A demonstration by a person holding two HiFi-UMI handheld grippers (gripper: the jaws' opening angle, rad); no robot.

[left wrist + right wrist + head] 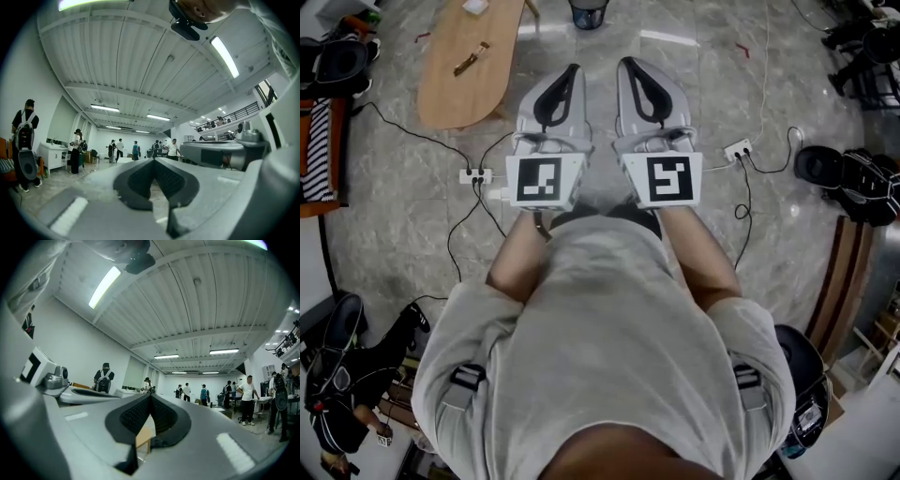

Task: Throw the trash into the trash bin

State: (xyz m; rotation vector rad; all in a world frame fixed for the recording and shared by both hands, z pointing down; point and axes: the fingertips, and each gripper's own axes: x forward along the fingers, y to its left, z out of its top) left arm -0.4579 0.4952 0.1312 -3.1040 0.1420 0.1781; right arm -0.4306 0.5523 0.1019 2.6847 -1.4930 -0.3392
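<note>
Currently left gripper and right gripper are both closed, empty. Likely trash, a brown scrap, lies on the table near the bin; probably light, pinch its middle.

1. The bin is dark and round. It stands upright on the floor past the wooden surface, cut off by the top edge.
2. A small brown piece lies flat on the surface, with a white piece farther along.

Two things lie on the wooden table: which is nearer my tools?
The long brown piece, about halfway along the table. The white one sits farther off, at the table's far end.
</note>
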